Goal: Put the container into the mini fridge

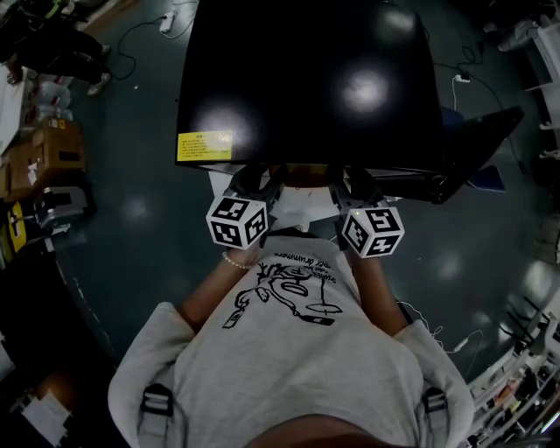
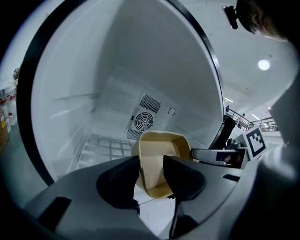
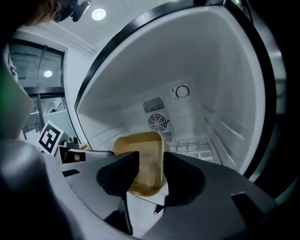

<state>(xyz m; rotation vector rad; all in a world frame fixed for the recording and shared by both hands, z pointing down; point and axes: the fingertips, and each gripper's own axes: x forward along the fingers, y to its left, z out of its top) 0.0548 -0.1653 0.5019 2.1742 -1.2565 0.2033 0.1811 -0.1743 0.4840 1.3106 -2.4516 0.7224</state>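
The container (image 2: 159,157) is a tan open paper tray held up at the mouth of the mini fridge (image 1: 306,79), tilted, with its inside facing the cameras. My left gripper (image 2: 151,164) is shut on its left wall. My right gripper (image 3: 151,161) is shut on the opposite wall of the container (image 3: 143,157). In the head view the left gripper (image 1: 255,182) and the right gripper (image 1: 354,184) reach under the fridge's black top, which hides the fingertips and most of the tray. The white fridge interior shows a fan vent (image 2: 144,121) on the back wall.
The fridge door (image 1: 481,149) stands open to the right. A wire shelf (image 2: 101,147) lies low inside, and a dial (image 3: 182,92) sits above the vent. A yellow label (image 1: 204,145) marks the fridge top. Cardboard boxes (image 1: 52,149) and cables (image 1: 144,26) are on the floor at left.
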